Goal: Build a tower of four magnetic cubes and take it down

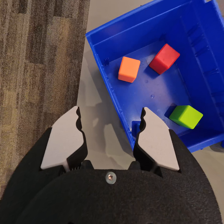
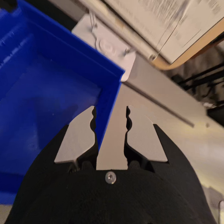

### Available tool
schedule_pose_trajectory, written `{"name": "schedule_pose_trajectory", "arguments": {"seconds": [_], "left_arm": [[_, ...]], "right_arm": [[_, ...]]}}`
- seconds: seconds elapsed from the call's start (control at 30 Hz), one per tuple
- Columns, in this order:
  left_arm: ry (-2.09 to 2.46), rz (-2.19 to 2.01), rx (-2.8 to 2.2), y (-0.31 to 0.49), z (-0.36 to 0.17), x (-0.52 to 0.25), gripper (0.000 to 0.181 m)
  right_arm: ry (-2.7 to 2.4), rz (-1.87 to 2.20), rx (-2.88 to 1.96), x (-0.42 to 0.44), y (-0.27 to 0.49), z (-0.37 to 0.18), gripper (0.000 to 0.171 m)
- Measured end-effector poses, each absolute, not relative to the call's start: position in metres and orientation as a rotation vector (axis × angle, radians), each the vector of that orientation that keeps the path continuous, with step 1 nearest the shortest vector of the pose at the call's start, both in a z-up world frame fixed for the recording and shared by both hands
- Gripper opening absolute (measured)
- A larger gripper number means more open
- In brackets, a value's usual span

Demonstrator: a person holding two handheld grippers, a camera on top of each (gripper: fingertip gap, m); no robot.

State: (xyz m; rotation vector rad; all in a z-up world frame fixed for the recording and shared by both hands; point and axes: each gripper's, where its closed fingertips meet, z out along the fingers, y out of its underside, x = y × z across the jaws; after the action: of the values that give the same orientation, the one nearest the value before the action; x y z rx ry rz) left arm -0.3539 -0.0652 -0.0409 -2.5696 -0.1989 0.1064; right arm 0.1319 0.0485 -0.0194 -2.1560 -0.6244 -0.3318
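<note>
A blue plastic bin point(image 1: 139, 31) stands on a grey table. Inside lie an orange cube point(image 1: 129, 69), a red cube point(image 1: 164, 58) and a green cube point(image 1: 186, 116). A blue cube point(image 1: 136, 127) shows partly behind my left gripper's right finger, in the bin's near corner. My left gripper point(image 1: 110, 107) is open and empty, above the table just left of the bin's near wall. My right gripper point(image 2: 110, 107) is open and empty, over the bin's right corner point(image 2: 109, 92); its view is blurred and shows no cubes.
The table's left edge point(image 1: 82, 72) drops to brown carpet point(image 1: 36, 60). In the right wrist view a white plate-like fitting point(image 2: 109, 46), a beige-edged board with paper point(image 2: 169, 30) and dark cables point(image 2: 200, 78) lie beyond the table. From the left gripper's tips to the orange cube point(image 1: 129, 69) is close to 11 cm.
</note>
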Motion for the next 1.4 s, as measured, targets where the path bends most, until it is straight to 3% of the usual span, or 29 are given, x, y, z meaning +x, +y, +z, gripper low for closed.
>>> {"name": "schedule_pose_trajectory", "arguments": {"seconds": [0.17, 0.3, 0.57, 1.1, 1.33, 1.4], "left_arm": [[-0.187, 0.12, -2.559, -0.064, -0.037, -0.351, 0.093], [-0.166, 0.121, -2.542, -0.062, -0.032, -0.348, 0.091], [-0.14, 0.138, -2.529, -0.061, -0.029, -0.346, 0.085], [-0.133, 0.218, -2.53, -0.056, -0.024, -0.342, 0.088], [-0.205, 0.215, -2.544, -0.061, -0.029, -0.353, 0.086], [-0.213, 0.184, -2.544, -0.063, -0.03, -0.352, 0.087]], "right_arm": [[-0.567, -0.073, -2.625, 0.146, 0.03, -0.09, 0.047], [-0.584, 0.124, -2.852, 0.144, 0.016, -0.123, 0.01], [-0.503, 0.207, -2.878, 0.199, 0.029, -0.123, 0.007], [-0.022, 0.111, -2.953, 0.481, 0.013, -0.126, 0.008], [-0.016, 0.106, -2.947, 0.518, 0.006, -0.127, 0.008], [-0.064, 0.046, -2.932, 0.521, 0.006, -0.126, 0.016]]}}
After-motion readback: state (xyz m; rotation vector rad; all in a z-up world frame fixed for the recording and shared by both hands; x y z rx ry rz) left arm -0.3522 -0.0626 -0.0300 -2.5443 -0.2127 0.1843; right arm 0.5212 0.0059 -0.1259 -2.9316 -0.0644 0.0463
